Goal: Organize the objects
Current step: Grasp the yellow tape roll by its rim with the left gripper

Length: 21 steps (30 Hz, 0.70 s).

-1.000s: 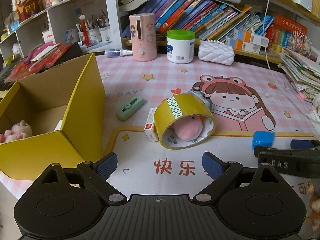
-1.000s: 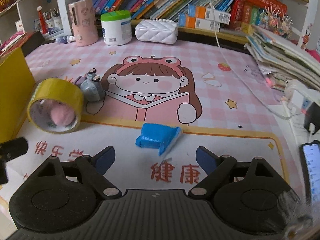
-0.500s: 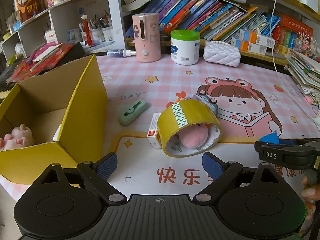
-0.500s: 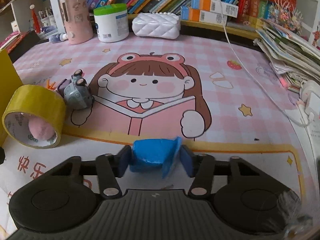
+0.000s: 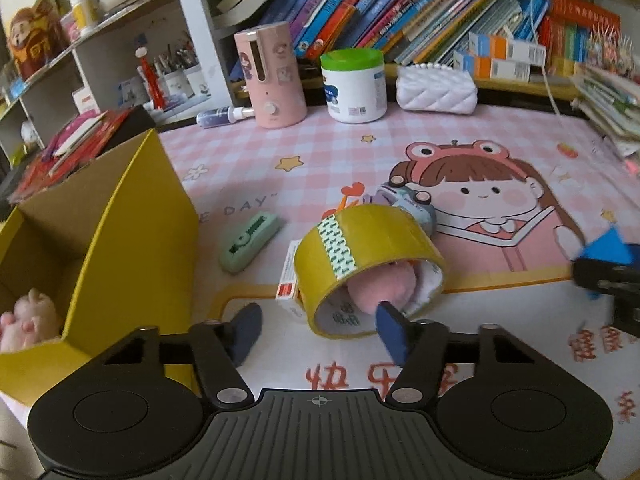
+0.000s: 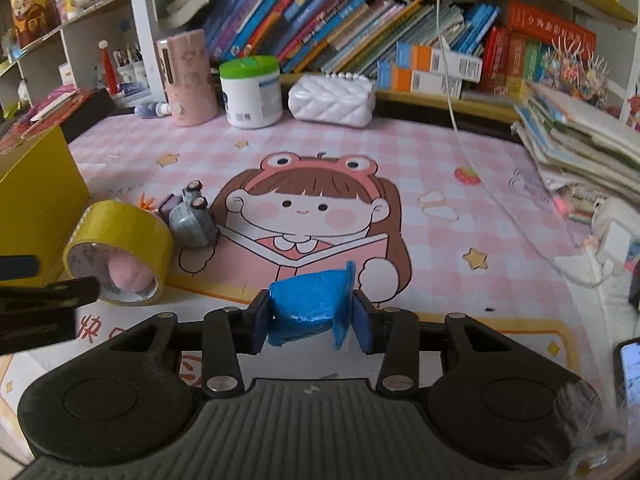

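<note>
A yellow tape roll (image 5: 368, 240) lies on its side on the pink mat, with a pink plush ball (image 5: 380, 284) inside it. My left gripper (image 5: 320, 332) is at the roll's near rim and its jaws are closing. Its right fingertip (image 5: 394, 330) sits at the roll's opening; the left one stands apart, so the pads do not press on the roll. My right gripper (image 6: 312, 316) is shut on a crumpled blue packet (image 6: 312, 300), held just above the mat. The packet (image 5: 608, 246) also shows at the left wrist view's right edge.
An open yellow box (image 5: 132, 240) with a pink plush toy (image 5: 28, 316) stands at the left. A green tape dispenser (image 5: 250, 242), a small white-and-red box (image 5: 289, 284) and a grey toy car (image 6: 192, 216) lie by the roll. Jars, books and a phone (image 6: 630, 368) line the edges.
My right gripper closed on the blue packet and raised it off the mat. My left gripper moved forward to the tape roll and its jaws narrowed.
</note>
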Available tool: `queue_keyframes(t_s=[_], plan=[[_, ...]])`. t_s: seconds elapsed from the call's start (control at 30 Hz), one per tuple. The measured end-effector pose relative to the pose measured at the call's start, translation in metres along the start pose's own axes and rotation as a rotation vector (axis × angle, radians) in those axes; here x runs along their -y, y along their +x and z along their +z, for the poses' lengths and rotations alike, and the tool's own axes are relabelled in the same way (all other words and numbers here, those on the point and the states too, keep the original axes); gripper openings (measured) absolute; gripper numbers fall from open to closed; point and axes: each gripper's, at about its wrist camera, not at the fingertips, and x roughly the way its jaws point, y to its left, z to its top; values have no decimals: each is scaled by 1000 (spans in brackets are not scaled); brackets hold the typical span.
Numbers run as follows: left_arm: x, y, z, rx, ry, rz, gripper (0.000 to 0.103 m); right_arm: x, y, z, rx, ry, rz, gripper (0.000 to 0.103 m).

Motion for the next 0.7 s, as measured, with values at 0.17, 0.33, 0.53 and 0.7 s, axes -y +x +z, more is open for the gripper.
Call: queue_keyframes(t_s=[0.17,0.33,0.53,0.7], plan=[[6,20,5,-9,43,32,23,4,-12,-3,15,-24,-10,39],[-6,7,15,19,-32,-3,10,12,-20,-8,20,-18,-38,39],[-22,-26,17,83,-152,-102,6,17,-25,-11,19,22,-43,39],[-27,-32,3,24,-216,-185,5,12,-28,-16,5,29,-30,39]])
